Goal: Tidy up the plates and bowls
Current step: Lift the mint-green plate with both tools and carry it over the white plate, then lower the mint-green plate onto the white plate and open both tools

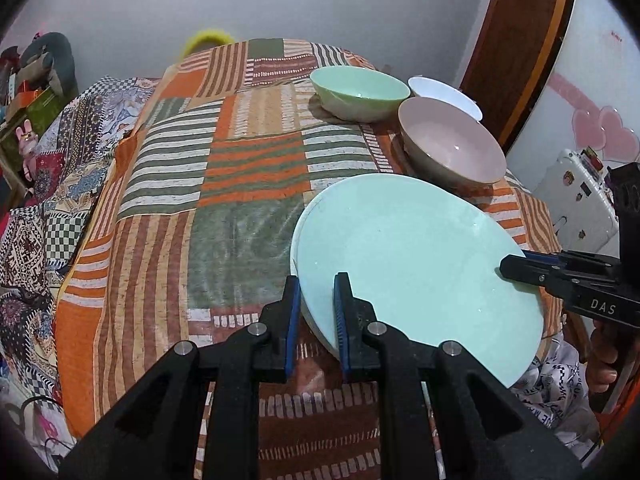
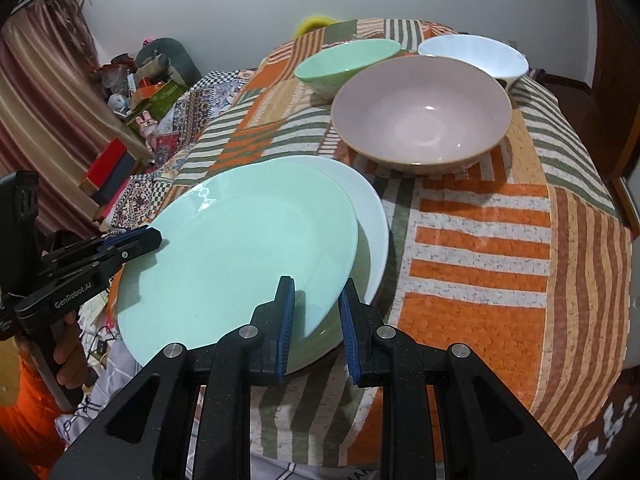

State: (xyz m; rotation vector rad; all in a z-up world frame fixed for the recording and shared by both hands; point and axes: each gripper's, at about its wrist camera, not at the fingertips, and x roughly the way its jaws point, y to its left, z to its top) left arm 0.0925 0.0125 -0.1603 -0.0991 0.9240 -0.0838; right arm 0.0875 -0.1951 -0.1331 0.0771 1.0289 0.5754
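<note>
A mint-green plate (image 1: 420,264) is held between both grippers, tilted just above a white plate (image 2: 374,216) on the patchwork tablecloth (image 1: 248,168). My left gripper (image 1: 317,280) is shut on the green plate's near-left rim. My right gripper (image 2: 317,284) is shut on the opposite rim and shows from the side in the left wrist view (image 1: 505,268). The left gripper (image 2: 154,236) reaches in from the left in the right wrist view. Beyond the plates stand a pink bowl (image 2: 420,116), a green bowl (image 2: 344,62) and a white bowl (image 2: 476,54), all upright.
The table drops off at the left towards a quilt-covered bed (image 1: 60,184) with cluttered boxes and toys (image 1: 28,96). A wooden door (image 1: 520,48) and a white appliance (image 1: 576,200) stand to the right. A hand (image 2: 70,352) grips the left tool's handle.
</note>
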